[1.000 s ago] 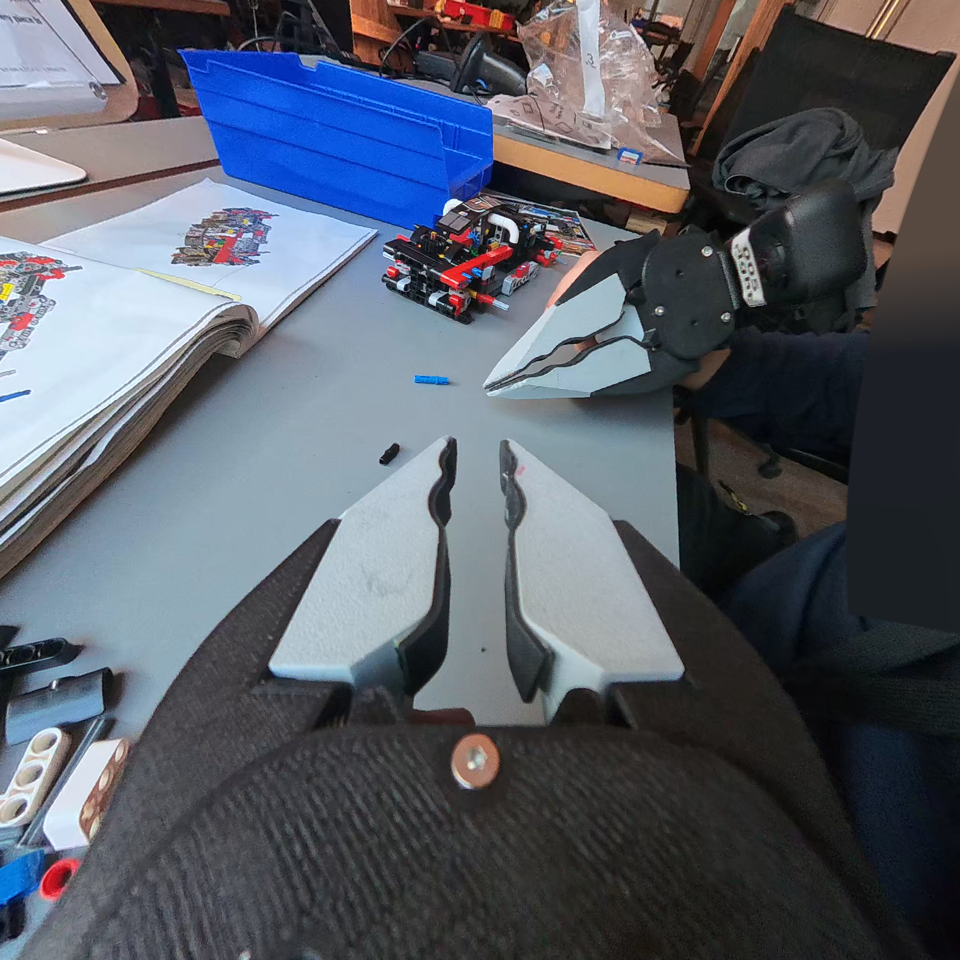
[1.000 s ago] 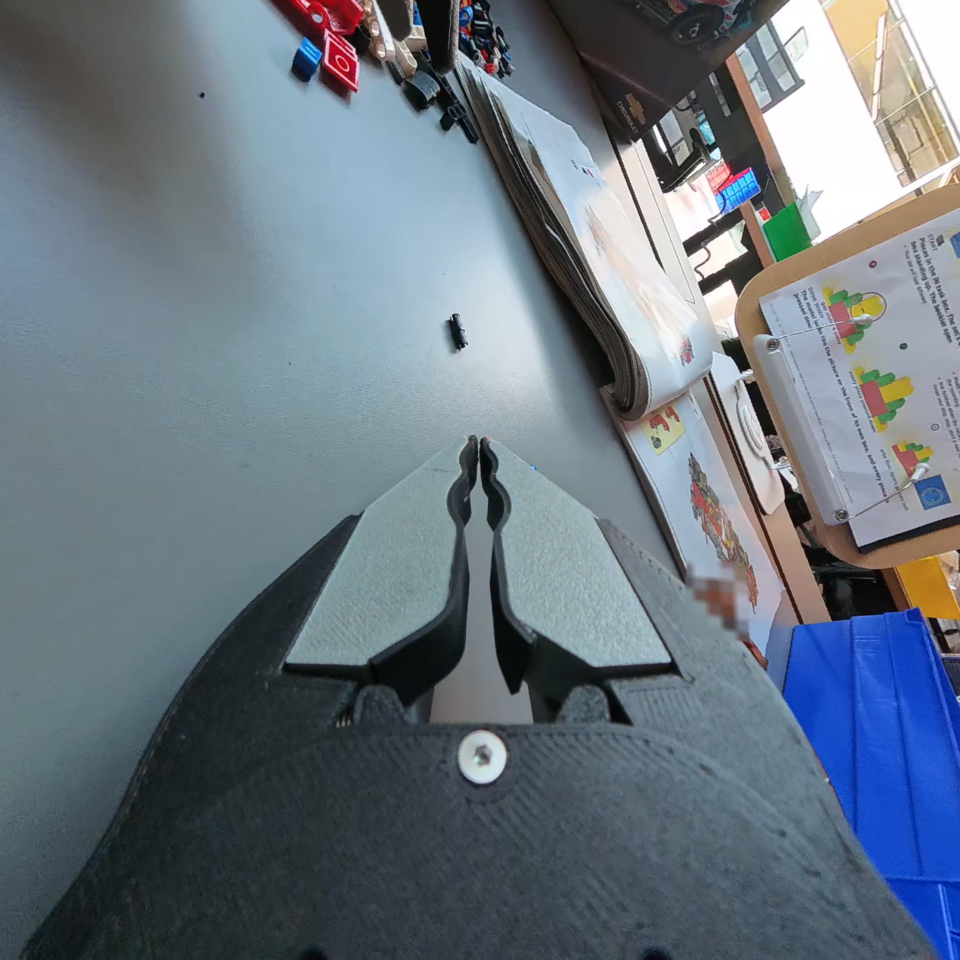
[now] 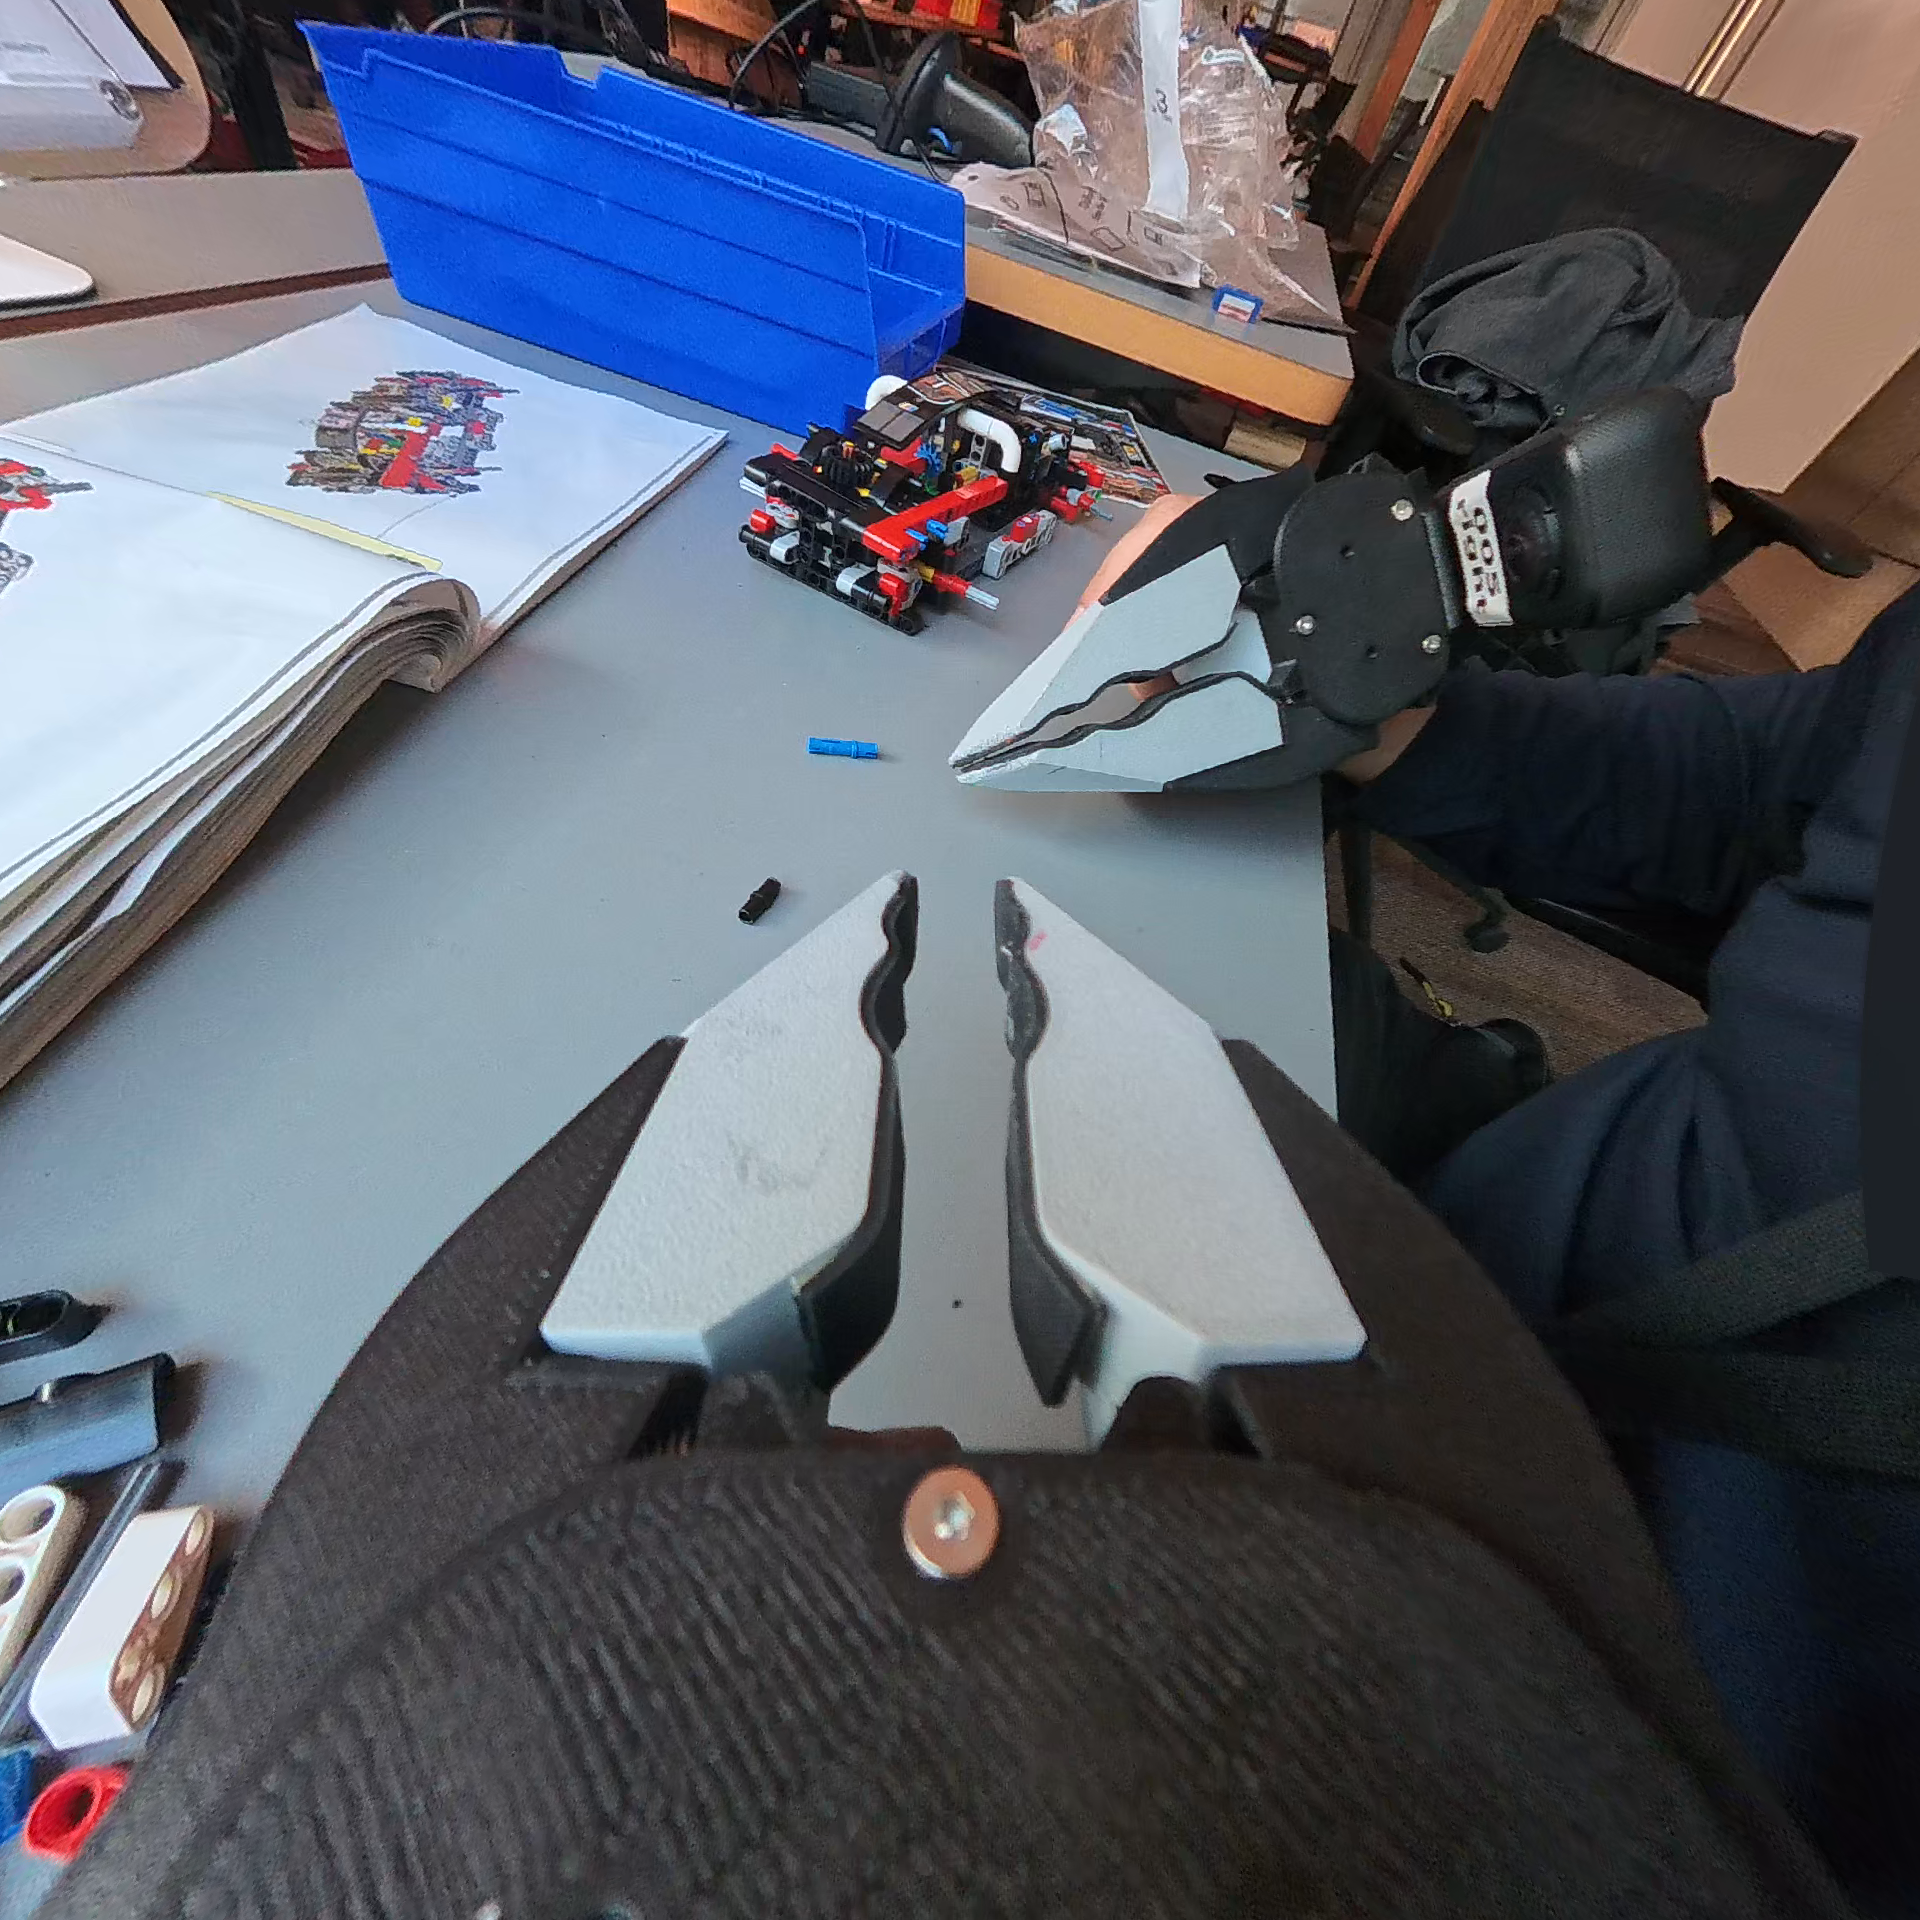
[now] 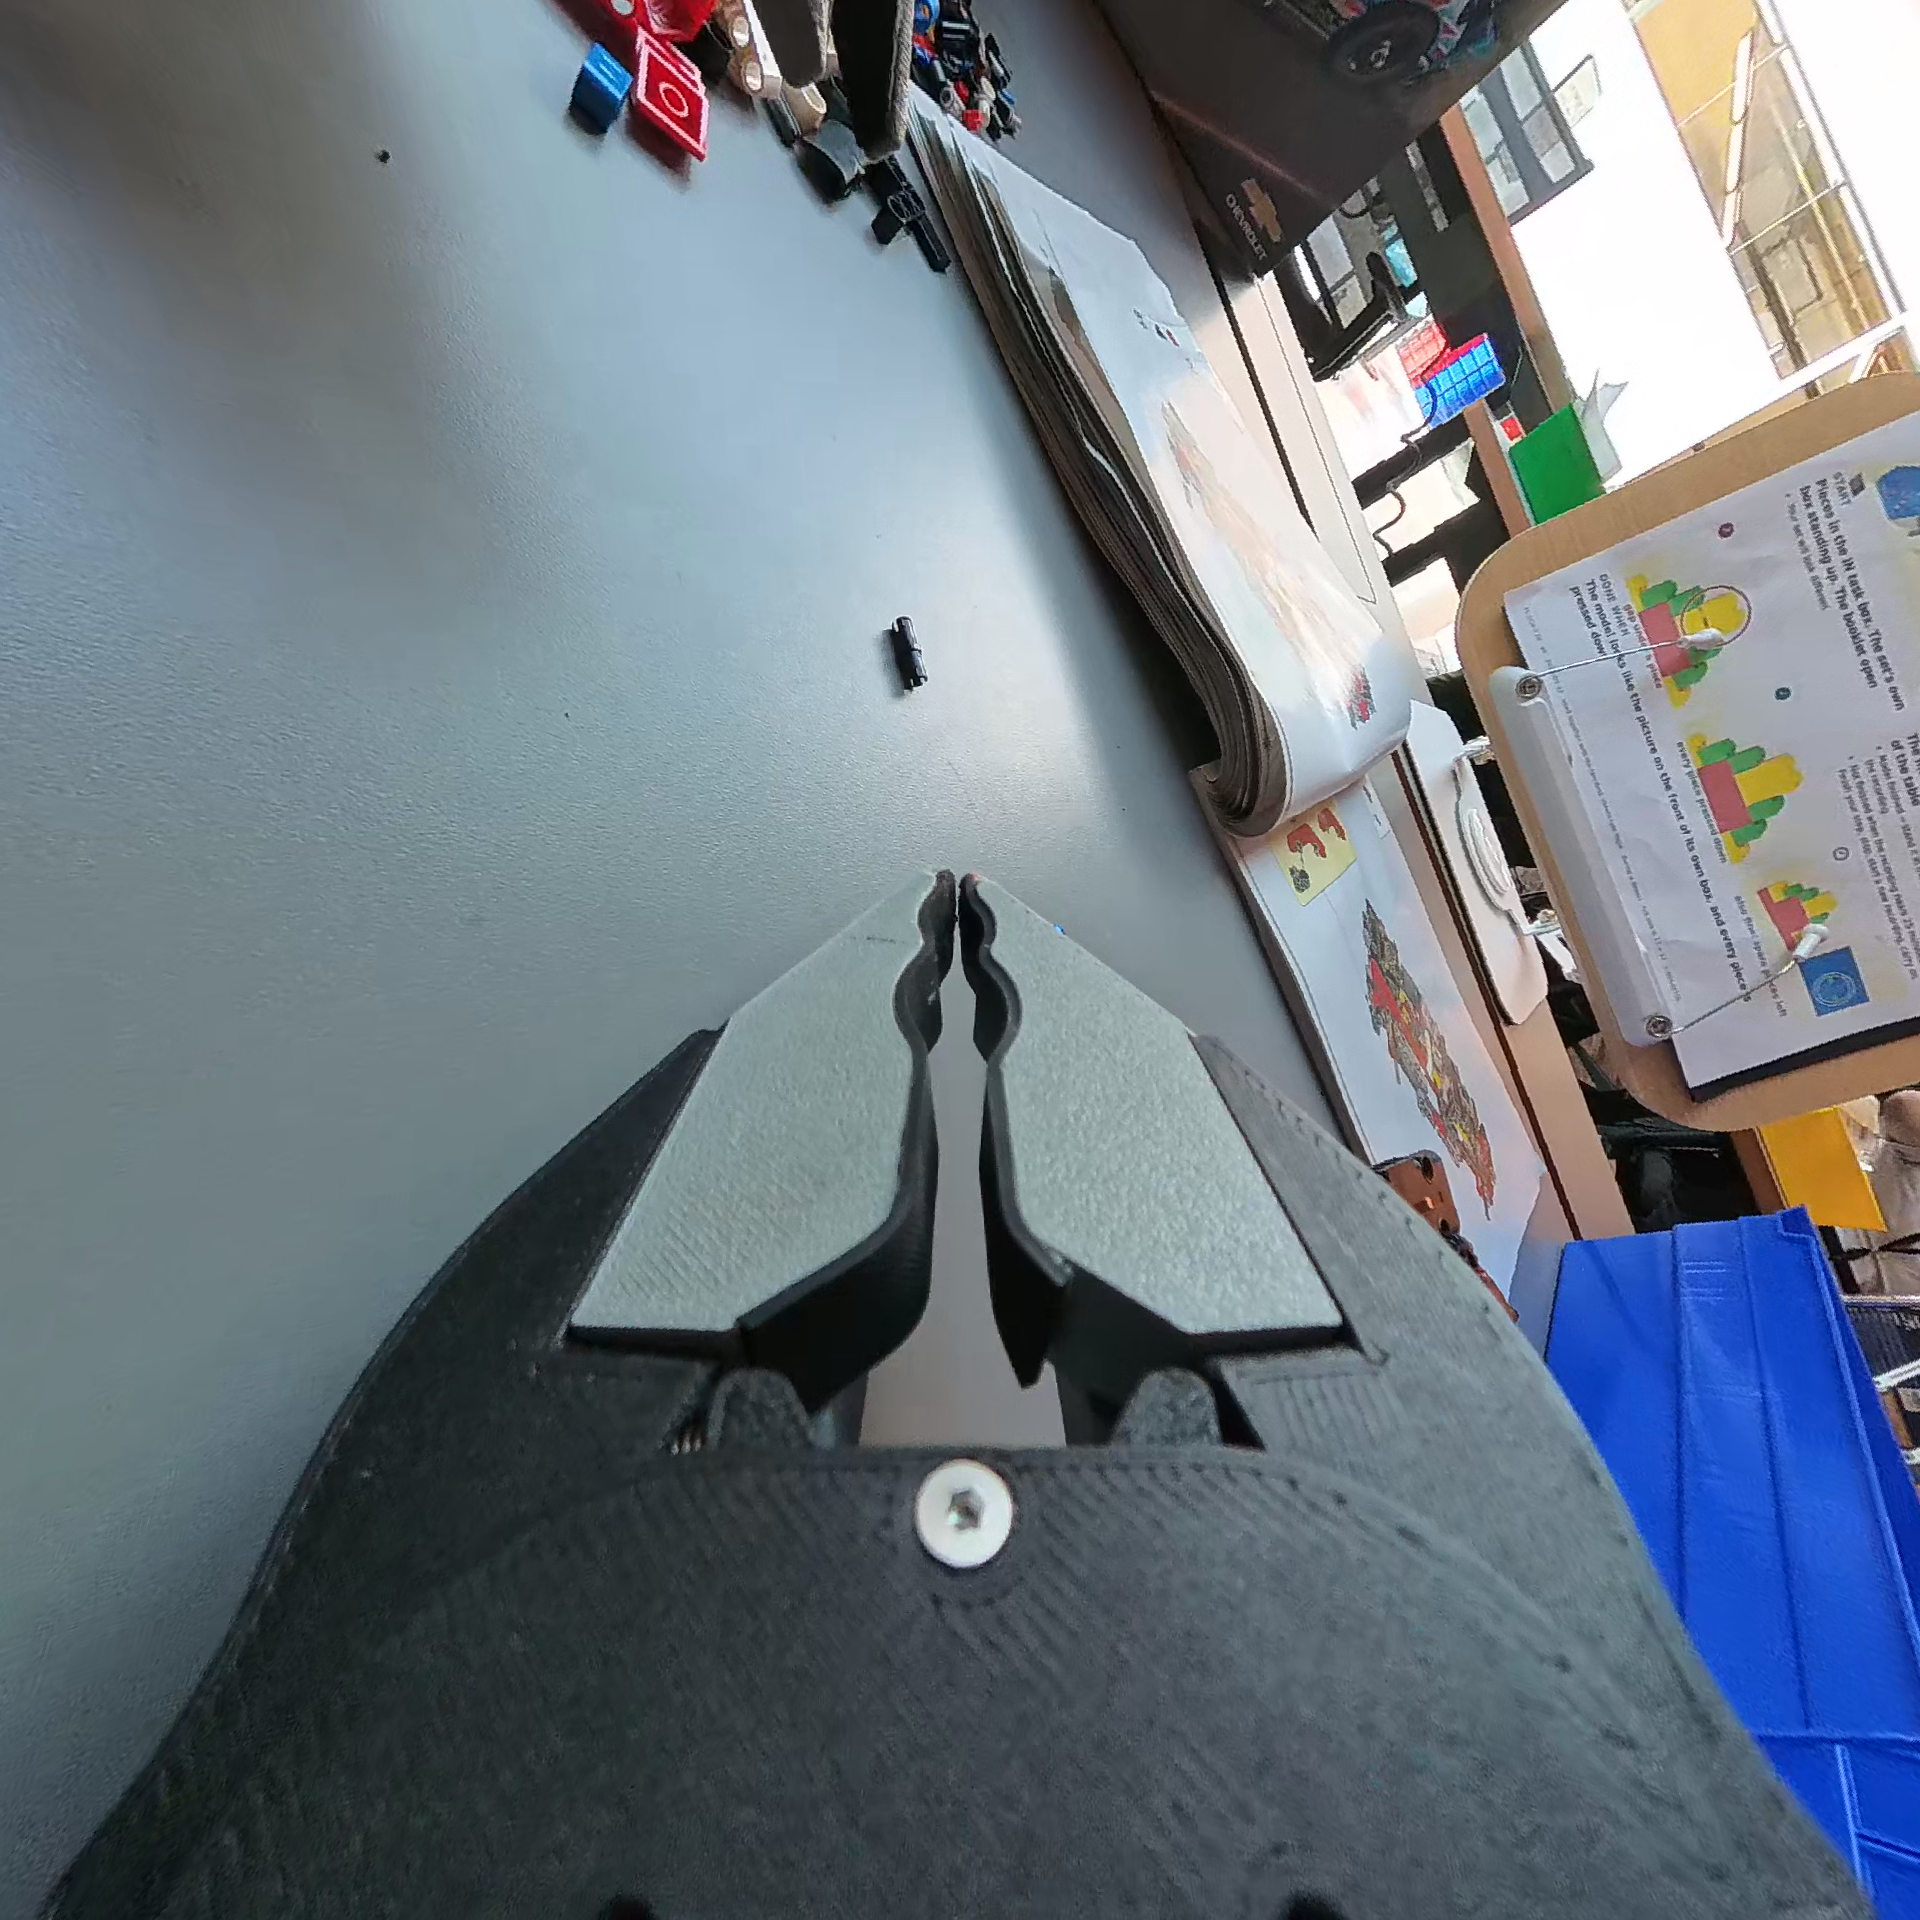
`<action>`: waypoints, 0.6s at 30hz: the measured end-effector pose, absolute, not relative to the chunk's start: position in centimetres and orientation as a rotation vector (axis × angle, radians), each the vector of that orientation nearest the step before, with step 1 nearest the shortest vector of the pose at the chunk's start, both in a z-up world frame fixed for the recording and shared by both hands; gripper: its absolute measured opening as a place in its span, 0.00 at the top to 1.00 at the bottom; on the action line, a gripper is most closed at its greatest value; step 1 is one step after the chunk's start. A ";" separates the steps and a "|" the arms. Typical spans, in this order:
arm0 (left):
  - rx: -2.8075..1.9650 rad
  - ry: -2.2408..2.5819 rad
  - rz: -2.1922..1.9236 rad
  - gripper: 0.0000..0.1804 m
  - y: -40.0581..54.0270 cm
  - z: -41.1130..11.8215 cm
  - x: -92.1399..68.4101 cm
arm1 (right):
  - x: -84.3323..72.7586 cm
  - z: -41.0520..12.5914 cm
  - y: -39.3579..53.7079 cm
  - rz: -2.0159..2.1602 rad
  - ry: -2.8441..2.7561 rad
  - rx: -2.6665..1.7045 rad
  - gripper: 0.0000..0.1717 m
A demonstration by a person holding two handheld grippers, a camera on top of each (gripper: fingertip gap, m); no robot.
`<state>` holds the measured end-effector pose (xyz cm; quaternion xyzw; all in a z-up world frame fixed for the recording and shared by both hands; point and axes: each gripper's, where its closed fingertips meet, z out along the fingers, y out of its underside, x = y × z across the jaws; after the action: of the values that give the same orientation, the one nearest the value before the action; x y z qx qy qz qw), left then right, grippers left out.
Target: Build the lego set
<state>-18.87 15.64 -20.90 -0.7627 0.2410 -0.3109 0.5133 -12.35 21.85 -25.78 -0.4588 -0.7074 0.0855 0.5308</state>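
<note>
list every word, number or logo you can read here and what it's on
Writing isn't copied out; these bear it:
Printed sheet on the wooden board: legible print.
Dark box: brand mark.
Clear bag: number strip.
Right hand-held gripper: white label by its camera.
Open booklet: print too small.

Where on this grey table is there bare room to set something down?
Bare grey table runs between the open booklet and the left gripper, holding only a black pin and blue pin. Crowded: loose parts at near left, brick car by the blue bin.
</note>
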 end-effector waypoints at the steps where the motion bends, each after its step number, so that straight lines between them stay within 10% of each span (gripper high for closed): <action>1: -1.835 0.578 -0.752 0.93 15.6 -20.9 -18.9 | -12.3 -25.8 21.9 0.201 -1.687 -1.098 1.00; 18: -1.839 0.577 -0.762 0.94 15.6 -20.9 -18.9 | -12.3 -25.4 22.2 0.222 -1.661 -1.116 1.00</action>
<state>-18.88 15.65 -20.94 -0.7637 0.2394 -0.3164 0.5093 -12.25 22.19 -25.45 -0.4684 -0.6973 0.0932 0.5346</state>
